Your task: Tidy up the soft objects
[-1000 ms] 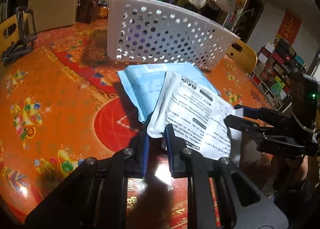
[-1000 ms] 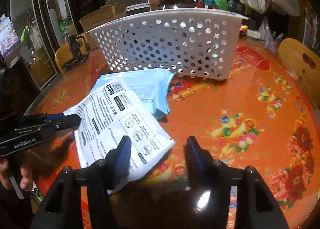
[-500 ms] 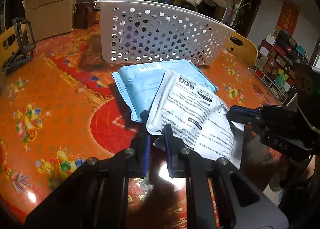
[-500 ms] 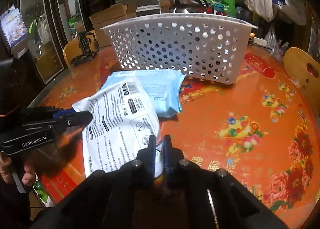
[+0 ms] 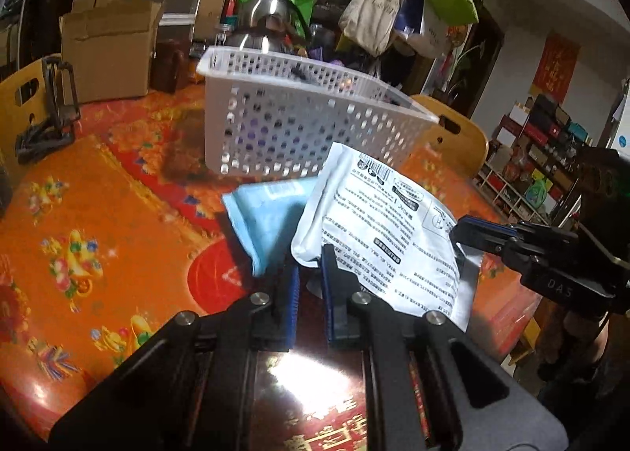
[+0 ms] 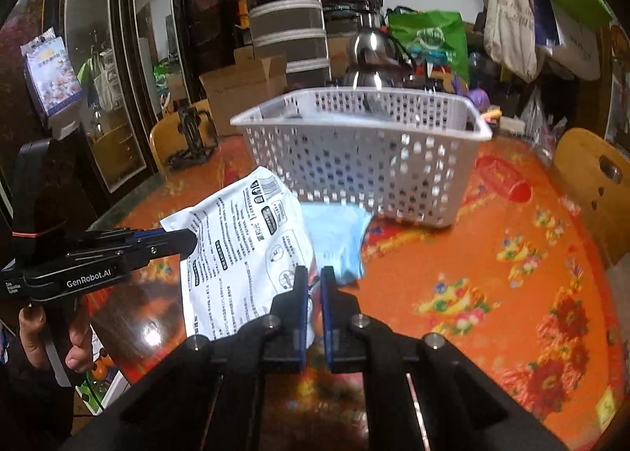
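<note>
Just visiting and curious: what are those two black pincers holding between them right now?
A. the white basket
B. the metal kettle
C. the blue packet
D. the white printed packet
D: both the left gripper and the right gripper are clamped on edges of the white printed packet, lifted above the blue packet.

Warm indoor light is falling on the table (image 5: pixel 90 214), and glare is blooming off its glossy surface at the lower centre of the left wrist view and the lower left of the right wrist view. Motion blur is softening the white basket (image 6: pixel 366 163) and the floral pattern. Fisheye bending is curving the edges, and the corners are fading to black.
</note>
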